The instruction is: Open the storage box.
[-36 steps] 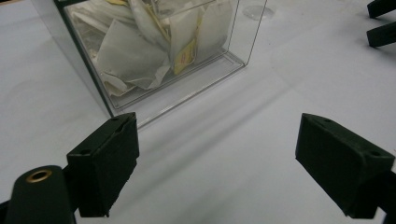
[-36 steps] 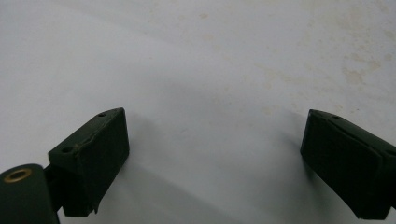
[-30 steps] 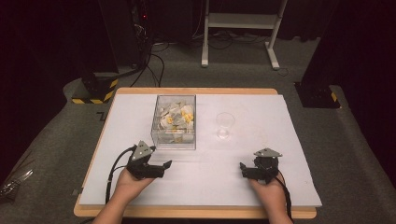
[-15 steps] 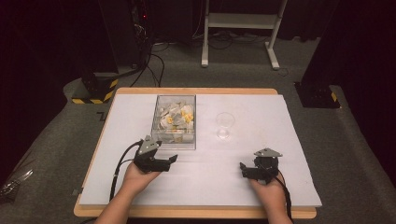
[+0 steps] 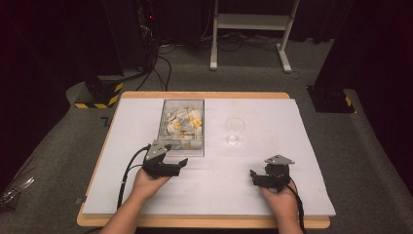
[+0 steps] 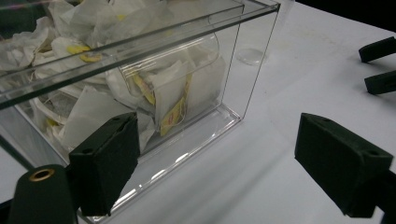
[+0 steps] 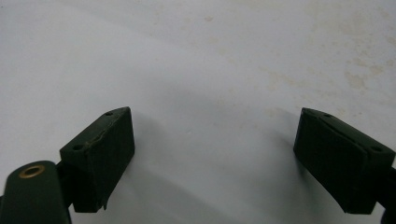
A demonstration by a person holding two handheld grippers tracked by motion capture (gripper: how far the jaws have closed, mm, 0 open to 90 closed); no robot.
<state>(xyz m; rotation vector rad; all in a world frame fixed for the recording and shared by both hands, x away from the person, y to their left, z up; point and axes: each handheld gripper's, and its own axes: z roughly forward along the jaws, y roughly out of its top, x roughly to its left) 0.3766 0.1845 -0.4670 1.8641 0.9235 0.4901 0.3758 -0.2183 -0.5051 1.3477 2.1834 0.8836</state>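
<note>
A clear plastic box full of white tea bags with yellow tags stands left of centre on the white tabletop. My left gripper sits just in front of the box's near wall, open and holding nothing. In the left gripper view the box fills the upper left, with the left gripper low beside its corner. A small clear glass cup stands right of the box. My right gripper rests near the front right, open; in the right gripper view the right gripper frames bare tabletop.
The white sheet lies on a wooden board with grey carpet around it. Black stands, cables and a white frame are on the floor behind the table. The right gripper's jaws and the cup's base appear far off in the left gripper view.
My left gripper has slid forward and a little right, closer to the box's near wall. The right gripper has stayed put.
</note>
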